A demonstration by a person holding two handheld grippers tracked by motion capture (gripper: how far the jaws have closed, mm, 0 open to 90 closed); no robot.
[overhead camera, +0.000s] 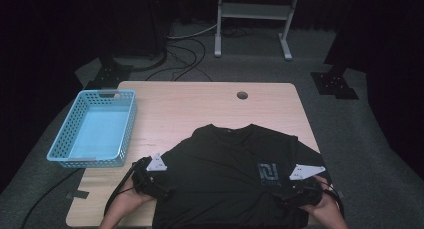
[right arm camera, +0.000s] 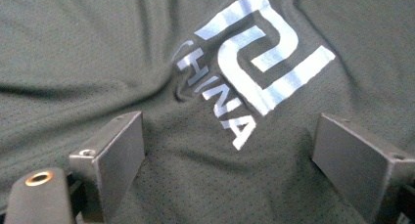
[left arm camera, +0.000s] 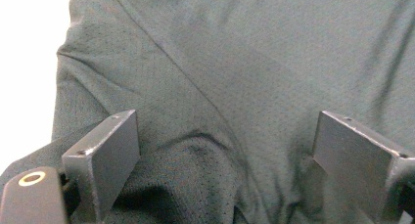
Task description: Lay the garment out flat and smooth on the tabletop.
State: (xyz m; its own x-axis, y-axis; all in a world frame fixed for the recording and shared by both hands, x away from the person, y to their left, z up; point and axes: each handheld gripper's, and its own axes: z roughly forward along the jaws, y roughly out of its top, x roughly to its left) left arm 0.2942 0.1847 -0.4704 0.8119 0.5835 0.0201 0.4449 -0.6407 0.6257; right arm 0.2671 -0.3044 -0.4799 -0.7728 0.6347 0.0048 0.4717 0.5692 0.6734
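Both grippers, the left gripper (overhead camera: pixel 161 185) and the right gripper (overhead camera: pixel 290 190), are hovering with jaws wide and holding nothing over the black T-shirt (overhead camera: pixel 235 174) lying flat on the counter (overhead camera: pixel 200 104), fabric between each pair, probably lining up a fold that calls for pinching the cloth.

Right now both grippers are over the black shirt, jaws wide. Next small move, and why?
Probably lower both and close on the cloth. The left gripper and right gripper stand open above the shirt, pads not pressing it, fabric between the jaws. The shirt lies spread flat on the table, so a grip at each side looks like the start of a fold.
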